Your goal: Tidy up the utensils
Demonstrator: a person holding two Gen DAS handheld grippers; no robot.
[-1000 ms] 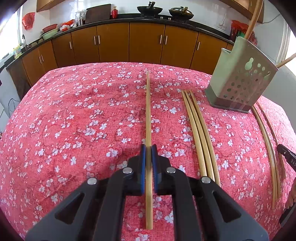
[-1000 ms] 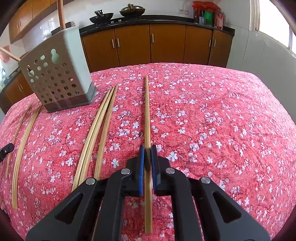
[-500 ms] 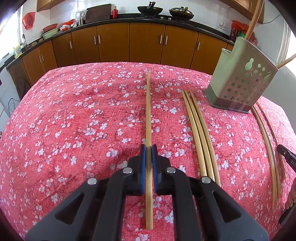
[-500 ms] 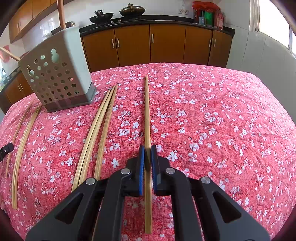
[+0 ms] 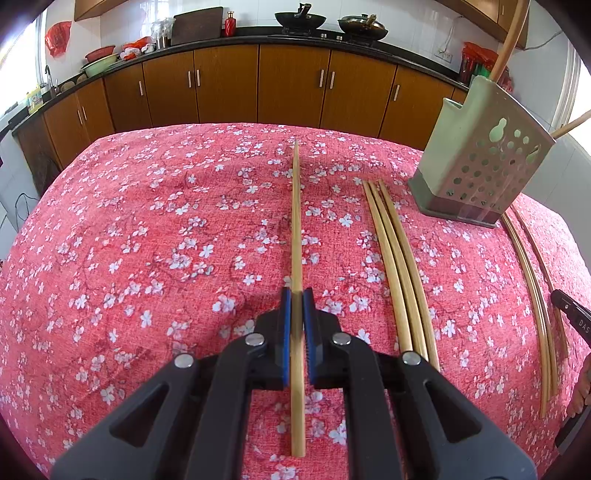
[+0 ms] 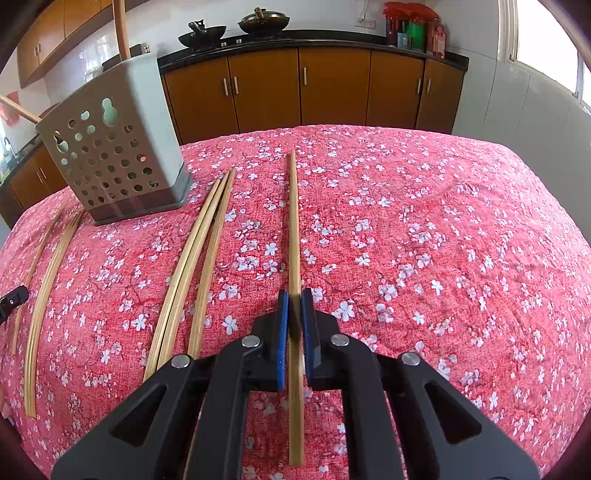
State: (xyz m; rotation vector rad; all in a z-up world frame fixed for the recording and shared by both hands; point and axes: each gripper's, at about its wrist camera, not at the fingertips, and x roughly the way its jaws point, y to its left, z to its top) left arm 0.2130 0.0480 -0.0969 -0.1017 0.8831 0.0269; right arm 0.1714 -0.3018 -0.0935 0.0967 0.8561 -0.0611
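Observation:
In the left wrist view my left gripper (image 5: 296,297) is shut on a bamboo chopstick (image 5: 295,221) that points straight away over the red flowered tablecloth (image 5: 147,258). Three loose chopsticks (image 5: 395,266) lie to its right, and a pale green perforated utensil holder (image 5: 480,155) stands beyond them. In the right wrist view my right gripper (image 6: 293,295) is shut on another chopstick (image 6: 293,221). Three chopsticks (image 6: 199,266) lie to its left, in front of the holder (image 6: 110,155). I cannot tell whether the held sticks touch the cloth.
More chopsticks (image 5: 532,295) (image 6: 44,280) lie on the holder's other side. Wooden handles (image 5: 509,40) (image 6: 121,29) stick out of the holder. The right gripper's black tip (image 5: 572,317) shows at the left view's right edge. Brown cabinets (image 5: 258,85) and woks stand behind the table.

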